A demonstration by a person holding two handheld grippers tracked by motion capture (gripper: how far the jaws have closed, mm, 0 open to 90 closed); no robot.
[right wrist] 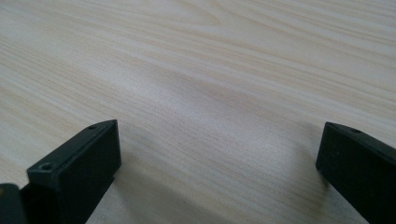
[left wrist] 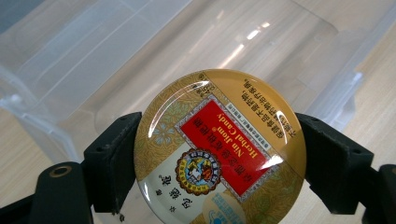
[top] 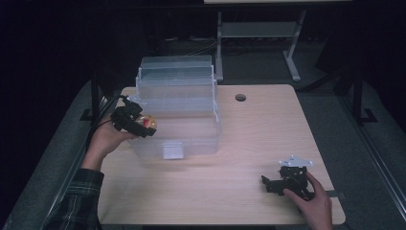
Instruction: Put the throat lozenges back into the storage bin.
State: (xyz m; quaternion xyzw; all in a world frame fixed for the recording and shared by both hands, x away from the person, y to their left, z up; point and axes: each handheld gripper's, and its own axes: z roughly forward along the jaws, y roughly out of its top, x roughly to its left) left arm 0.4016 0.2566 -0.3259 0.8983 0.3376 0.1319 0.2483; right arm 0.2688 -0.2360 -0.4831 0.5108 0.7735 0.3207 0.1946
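A round gold tin (left wrist: 219,147) with a red Herbal Candy label sits clamped between the jaws of my left gripper (left wrist: 215,168). In the high view that gripper (top: 143,128) holds the tin (top: 149,123) at the left rim of a clear plastic box (top: 178,105), which stands open at the table's back left. My right gripper (top: 272,184) rests low over the table's front right, jaws wide apart. In the right gripper view its fingers (right wrist: 77,170) frame bare wood, with nothing between them.
The light wooden table (top: 249,134) has a round cable hole (top: 240,97) at the back. The box has a stepped lid raised behind it and a white latch (top: 172,150) at the front. Dark floor and a desk frame lie beyond.
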